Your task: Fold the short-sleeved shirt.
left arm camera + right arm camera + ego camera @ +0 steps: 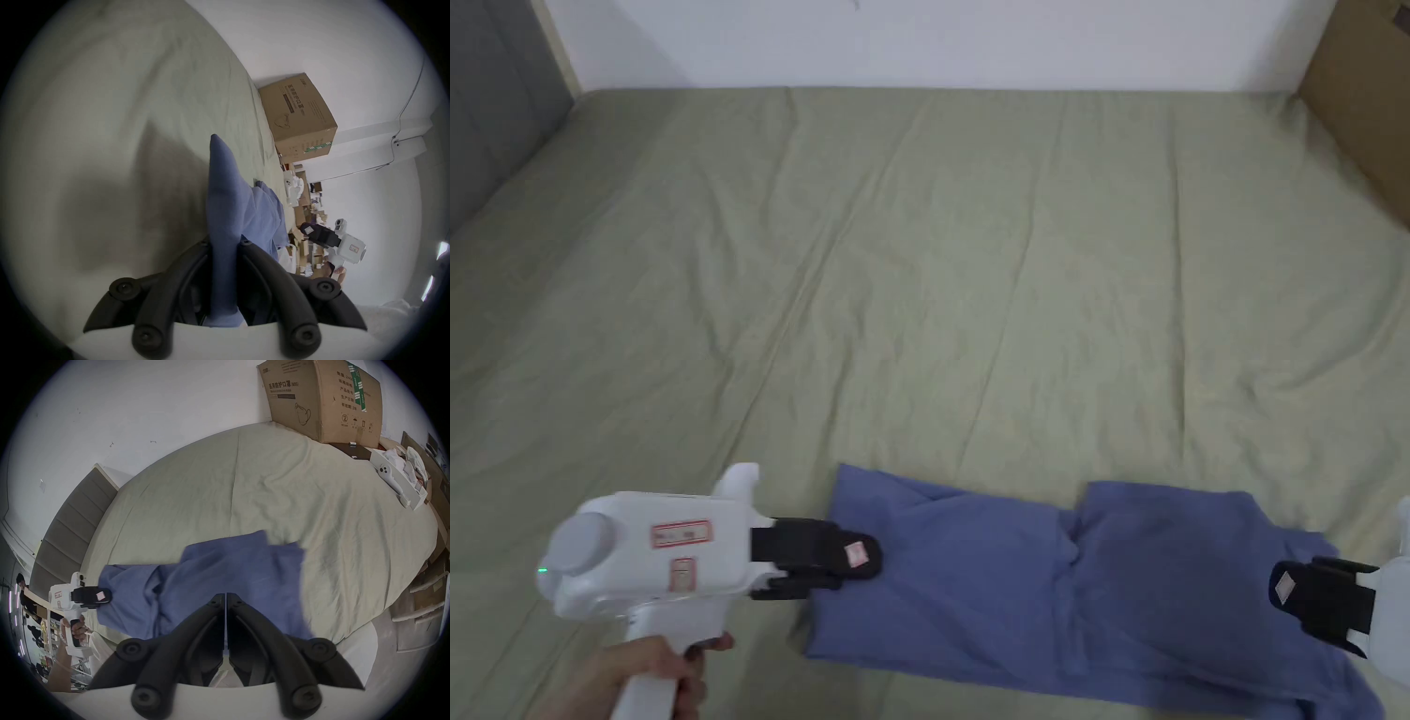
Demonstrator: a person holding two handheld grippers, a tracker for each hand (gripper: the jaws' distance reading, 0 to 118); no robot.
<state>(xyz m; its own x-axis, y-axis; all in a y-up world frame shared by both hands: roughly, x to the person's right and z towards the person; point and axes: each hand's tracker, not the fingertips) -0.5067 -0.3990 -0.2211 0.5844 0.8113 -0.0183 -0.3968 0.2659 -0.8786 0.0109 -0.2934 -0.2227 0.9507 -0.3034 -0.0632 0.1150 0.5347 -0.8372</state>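
Observation:
A blue short-sleeved shirt (1031, 581) lies as a long, creased band across the near part of the green bed sheet (966, 281). My left gripper (867, 555) is at the shirt's left end, and in the left gripper view its jaws (224, 241) are shut on a raised ridge of blue cloth (224, 194). My right gripper (1280, 586) sits at the shirt's right edge. In the right gripper view its jaws (225, 595) are pressed together over the shirt (219, 567), with a sliver of blue between them. The left gripper (108, 596) shows at the far end.
A cardboard box (1364, 94) stands at the bed's far right corner, against the white wall. A grey padded headboard (487, 112) borders the left side. White items (394, 481) lie along the right edge. A person (22, 584) stands far off.

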